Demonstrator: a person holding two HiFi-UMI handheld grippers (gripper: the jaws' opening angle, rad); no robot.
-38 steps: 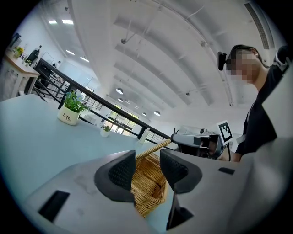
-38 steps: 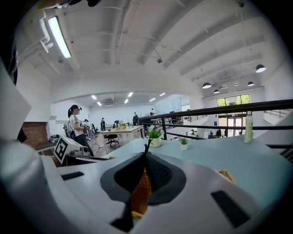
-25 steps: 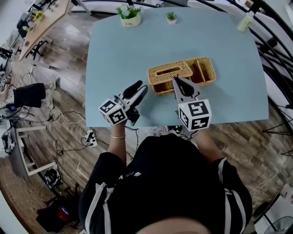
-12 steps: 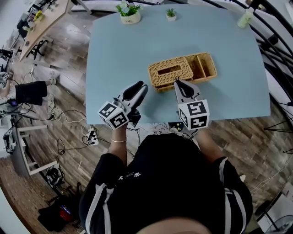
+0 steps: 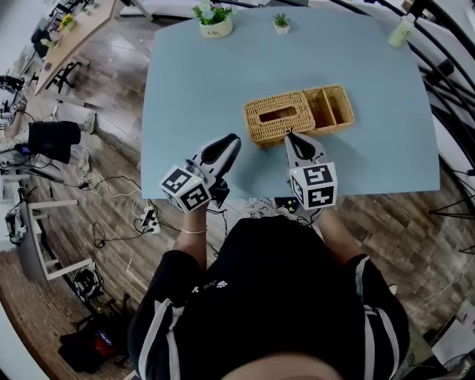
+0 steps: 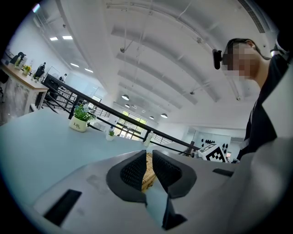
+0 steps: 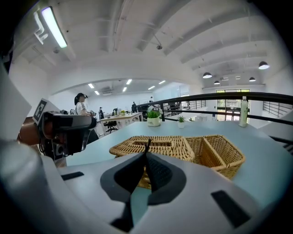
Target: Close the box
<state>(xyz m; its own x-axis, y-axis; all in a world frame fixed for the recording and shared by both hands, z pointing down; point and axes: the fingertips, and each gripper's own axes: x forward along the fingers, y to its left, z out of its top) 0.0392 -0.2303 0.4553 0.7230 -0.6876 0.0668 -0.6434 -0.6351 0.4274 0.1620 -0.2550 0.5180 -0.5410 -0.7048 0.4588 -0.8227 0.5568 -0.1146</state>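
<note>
A woven wicker box lies on the pale blue table. Its slotted lid lies flat over the left part, and two open compartments sit at its right end. My right gripper hovers just in front of the box's near side, shut and empty; in the right gripper view its jaws point at the lid. My left gripper hangs to the left of the box. Its jaws have just been closing to a narrow gap with nothing between them; the wicker shows beyond.
Two small potted plants stand at the table's far edge, a bottle at the far right corner. A black railing runs along the right. The near table edge is right under both grippers.
The right gripper has drawn back from the box's front and sunk a little. The left jaws have narrowed from wide apart to a thin gap.
</note>
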